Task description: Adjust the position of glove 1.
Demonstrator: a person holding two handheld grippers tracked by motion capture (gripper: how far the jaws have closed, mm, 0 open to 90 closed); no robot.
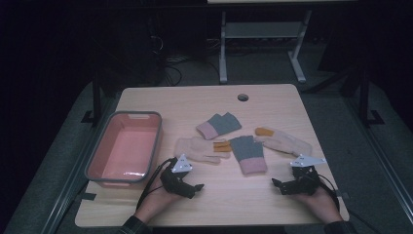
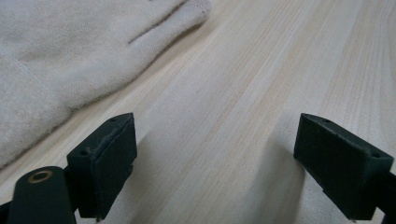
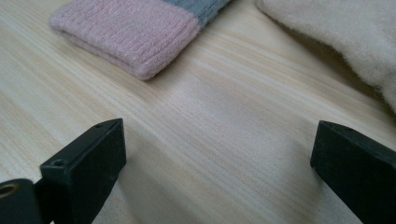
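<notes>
Room behind the counter (image 1: 146,100) is dark, hard to read. In the left gripper view the cream glove (image 2: 70,56) is cut off at top & left edge; in the right gripper view the grey glove (image 3: 135,28) shows mostly its pink cuff, grey part cropped.

Four gloves lie mid-counter: 2 grey w/ pink cuffs, 2 cream w/ orange cuffs, flat, just beside each other. Pink bin (image 1: 125,148) sits at left.

Left gripper (image 1: 197,187) & right gripper (image 1: 276,184): jaws apart, nothing between, resting near the counter's front edge, close to the gloves, not touching.
</notes>
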